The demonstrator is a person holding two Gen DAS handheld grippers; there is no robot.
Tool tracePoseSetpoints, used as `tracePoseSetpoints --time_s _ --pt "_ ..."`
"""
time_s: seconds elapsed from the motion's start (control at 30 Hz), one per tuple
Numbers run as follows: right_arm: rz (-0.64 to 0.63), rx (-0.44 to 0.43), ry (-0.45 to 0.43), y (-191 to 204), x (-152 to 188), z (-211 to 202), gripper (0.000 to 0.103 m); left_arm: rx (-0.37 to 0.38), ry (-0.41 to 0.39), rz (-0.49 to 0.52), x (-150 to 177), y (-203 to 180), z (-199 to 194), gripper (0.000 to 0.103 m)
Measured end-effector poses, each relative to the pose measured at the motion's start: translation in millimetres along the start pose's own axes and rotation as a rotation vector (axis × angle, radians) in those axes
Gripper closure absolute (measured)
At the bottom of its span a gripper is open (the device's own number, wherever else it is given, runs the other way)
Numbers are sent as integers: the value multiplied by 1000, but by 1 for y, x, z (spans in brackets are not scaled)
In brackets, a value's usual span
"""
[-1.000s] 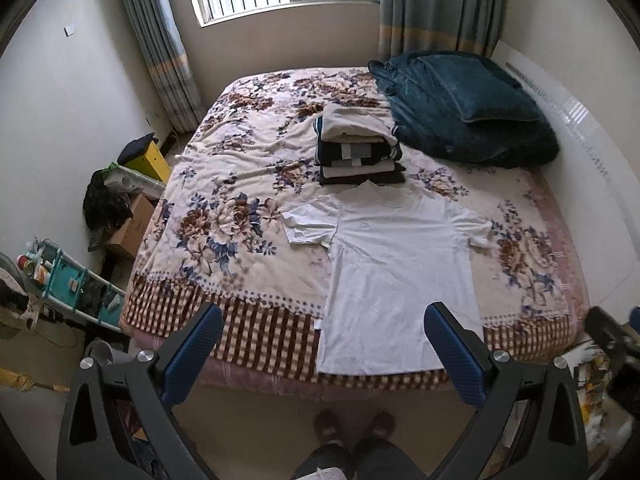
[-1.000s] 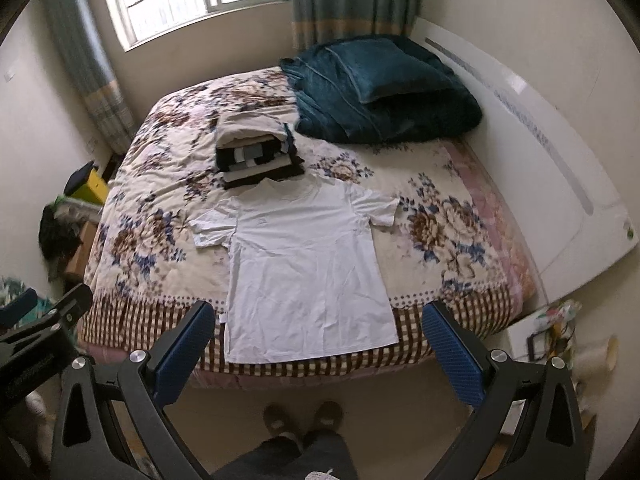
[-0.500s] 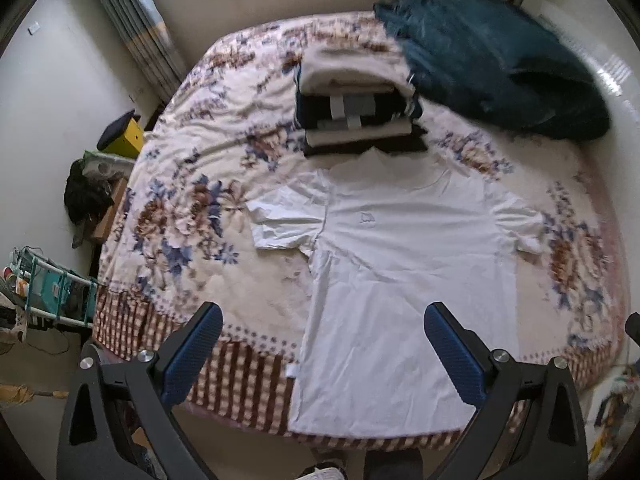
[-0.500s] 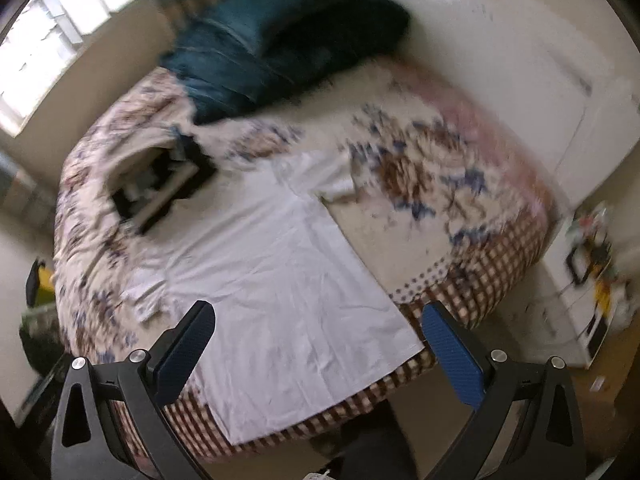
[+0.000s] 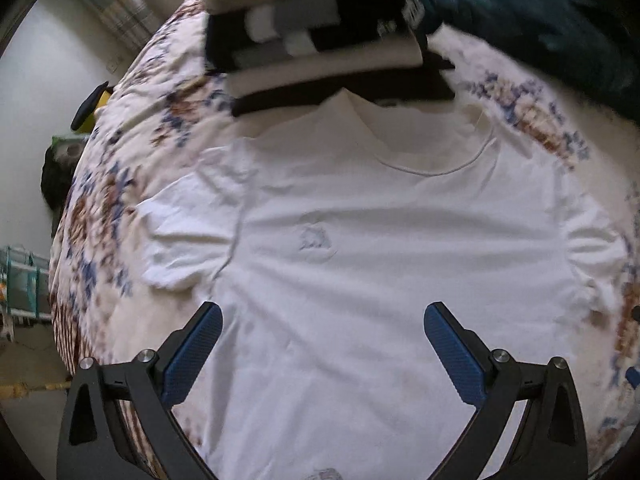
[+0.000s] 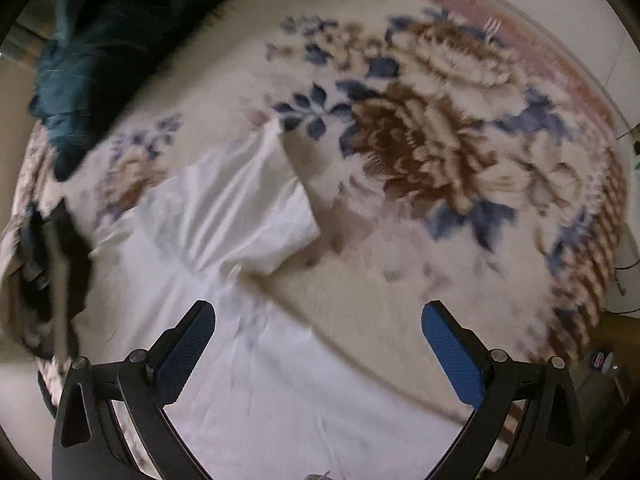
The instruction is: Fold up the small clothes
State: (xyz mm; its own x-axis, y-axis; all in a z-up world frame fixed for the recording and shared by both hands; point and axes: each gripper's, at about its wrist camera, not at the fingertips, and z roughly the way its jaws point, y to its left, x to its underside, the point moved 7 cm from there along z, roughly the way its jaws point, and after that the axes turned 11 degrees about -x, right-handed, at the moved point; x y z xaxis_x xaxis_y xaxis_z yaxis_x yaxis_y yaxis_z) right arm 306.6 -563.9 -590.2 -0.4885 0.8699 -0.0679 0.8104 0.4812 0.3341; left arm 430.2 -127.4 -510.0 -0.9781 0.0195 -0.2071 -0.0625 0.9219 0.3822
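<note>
The left wrist camera sits on the left gripper (image 5: 320, 344) and looks forward between its two blue fingers, which stick up from the bottom of the picture. It looks down at the bed (image 5: 132, 152) from close up. The white T-shirt (image 5: 360, 264) fills most of the view, and the pile of folded clothes (image 5: 320, 28) is at the top.

The right wrist camera sits on the right gripper (image 6: 318, 342) in the same way. It is also close to the bed (image 6: 440, 140) and looks down at the flower side, tilted.

Both views show the white T-shirt (image 6: 240, 340), the bed and the dark blue blanket (image 6: 100, 60). Both pictures are blurry.
</note>
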Motion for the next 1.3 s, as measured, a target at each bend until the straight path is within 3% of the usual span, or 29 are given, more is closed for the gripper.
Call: tracePoseSetpoints --time_s 0.1,0.2,0.27,0.33,0.43,0.5,0.6,0.67,0.8,0.9,1.07,1.17,1.3 --pt "60 -15 15 -9 -7 33 0 -17 1 30 -8 -18 25 0" --pt "172 -85 12 -16 -15 61 0 -15 20 41 -11 -31 45 0" --pt "254 -142 2 -19 -14 75 6 -14 33 41 -12 -37 53 0" --pt "328 -201 -10 -17 -12 87 19 -12 48 33 -11 -37 61 0" --pt "377 -229 -83 -14 -12 92 48 -2 70 16 -12 -38 70 0" --pt "376 -222 -128 -9 -14 89 81 1 81 6 -13 -37 75 0" --pt "301 -198 -195 11 -22 75 92 -2 81 5 -15 -33 83 0" --pt "158 -177 -231 38 -27 60 93 -5 74 5 -17 -29 85 0" --pt "-285 -114 -254 124 -5 46 95 5 85 -27 -21 -10 90 0" --pt "-675 -62 -231 190 49 60 97 8 76 -56 -26 13 90 0" --pt "-1154 20 -177 232 155 106 98 -20 48 -76 -29 56 90 0" --pt "-1310 61 -159 228 199 125 98 -42 51 -84 -24 81 97 0" --pt "-1417 87 -177 221 229 129 98 -64 61 -97 -17 101 106 0"
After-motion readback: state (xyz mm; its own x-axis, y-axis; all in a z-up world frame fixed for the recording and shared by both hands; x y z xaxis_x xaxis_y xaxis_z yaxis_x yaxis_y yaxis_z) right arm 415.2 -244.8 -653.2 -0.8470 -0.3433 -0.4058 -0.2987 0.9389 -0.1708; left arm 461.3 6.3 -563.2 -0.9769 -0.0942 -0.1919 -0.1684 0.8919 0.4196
